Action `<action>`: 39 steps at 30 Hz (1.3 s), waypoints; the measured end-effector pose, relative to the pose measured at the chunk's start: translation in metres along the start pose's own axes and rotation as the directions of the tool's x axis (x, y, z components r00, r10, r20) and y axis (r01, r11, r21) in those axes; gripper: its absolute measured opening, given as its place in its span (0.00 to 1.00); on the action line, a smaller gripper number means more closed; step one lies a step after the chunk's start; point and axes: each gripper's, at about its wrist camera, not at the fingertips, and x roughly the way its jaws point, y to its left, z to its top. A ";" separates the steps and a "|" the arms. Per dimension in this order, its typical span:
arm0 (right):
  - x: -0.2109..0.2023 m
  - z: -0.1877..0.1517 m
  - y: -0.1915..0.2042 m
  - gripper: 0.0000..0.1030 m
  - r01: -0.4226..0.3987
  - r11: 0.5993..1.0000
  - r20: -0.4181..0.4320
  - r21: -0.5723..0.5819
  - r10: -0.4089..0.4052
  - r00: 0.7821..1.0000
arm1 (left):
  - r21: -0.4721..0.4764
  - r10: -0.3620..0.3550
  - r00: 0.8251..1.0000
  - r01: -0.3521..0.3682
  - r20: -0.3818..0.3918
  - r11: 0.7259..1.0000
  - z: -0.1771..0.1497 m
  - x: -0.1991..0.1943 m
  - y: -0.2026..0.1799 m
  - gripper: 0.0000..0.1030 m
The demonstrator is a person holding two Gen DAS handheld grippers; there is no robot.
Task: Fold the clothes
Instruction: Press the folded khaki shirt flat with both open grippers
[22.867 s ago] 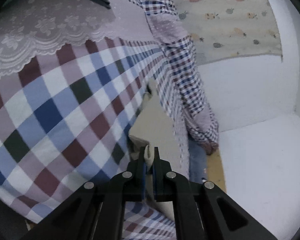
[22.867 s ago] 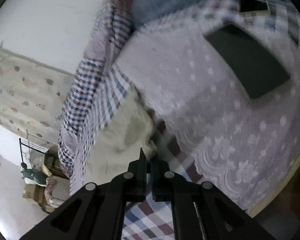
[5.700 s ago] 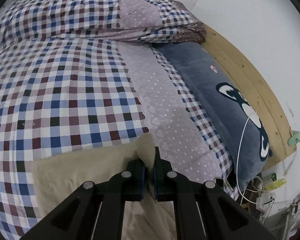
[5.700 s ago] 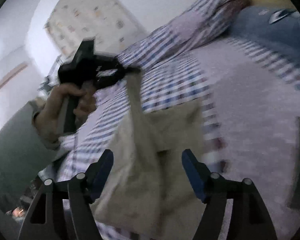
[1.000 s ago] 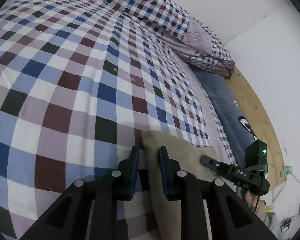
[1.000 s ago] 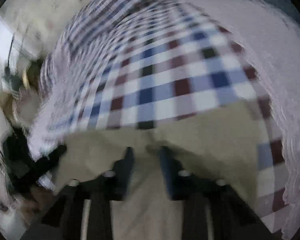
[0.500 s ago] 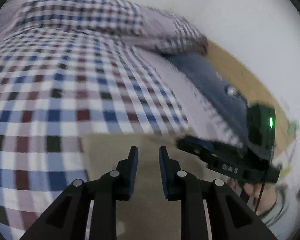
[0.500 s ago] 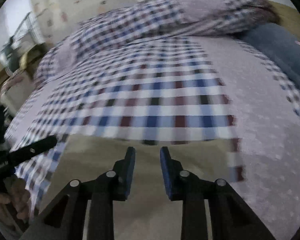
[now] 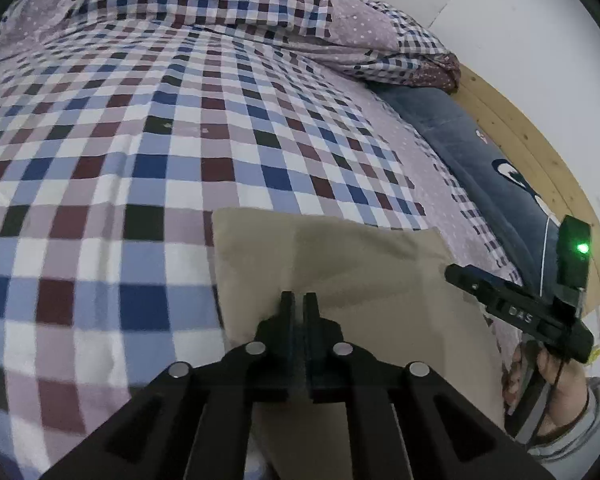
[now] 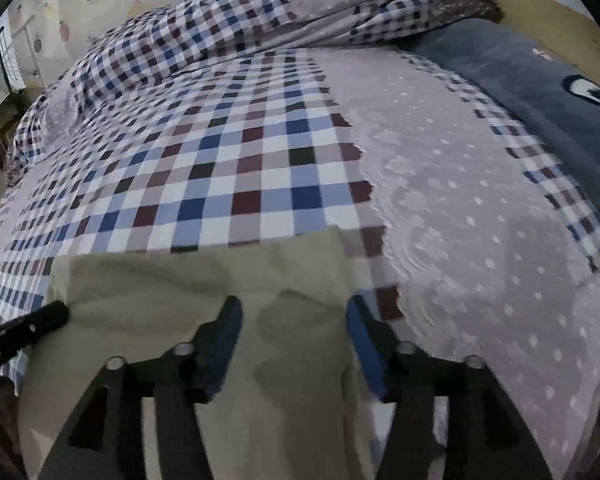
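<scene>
Two black grippers are hovering over a folded beige garment (image 9: 340, 256) lying at six o'clock on the checked bedspread (image 9: 140, 140): left gripper (image 9: 299, 304) pressed together, right gripper (image 10: 294, 320) spread apart

One short marking is showing, on the right gripper.

In the left wrist view the right gripper (image 9: 520, 312) is carrying pale letters on its black side, reading roughly "DAS", though the first letter is blurring. In the right wrist view the left gripper (image 10: 24, 330) is showing small pale print at the left edge, too small to read. Nothing else is bearing readable text.
</scene>
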 end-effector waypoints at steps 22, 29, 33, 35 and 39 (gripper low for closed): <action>-0.100 -0.151 0.067 0.76 0.049 0.964 0.082 -0.261 -0.029 0.996 | 0.244 0.182 0.980 -0.198 0.085 0.949 -0.170 -0.097 -0.075 0.37; -0.127 -0.195 0.056 0.77 0.026 0.982 0.063 -0.186 -0.015 0.998 | 0.224 0.177 0.983 -0.183 0.046 0.957 -0.215 -0.121 -0.078 0.37; -0.140 -0.215 0.062 0.77 0.071 0.973 0.076 -0.220 -0.056 0.996 | 0.212 0.174 0.984 -0.176 0.026 0.961 -0.231 -0.131 -0.079 0.37; -0.145 -0.223 0.065 0.77 0.094 0.968 0.093 -0.232 -0.074 0.993 | 0.220 0.177 0.984 -0.173 0.002 0.960 -0.238 -0.132 -0.080 0.37; -0.157 -0.239 0.065 0.77 0.107 0.971 0.104 -0.213 -0.086 0.991 | 0.240 0.175 0.984 -0.161 -0.040 0.957 -0.252 -0.132 -0.084 0.37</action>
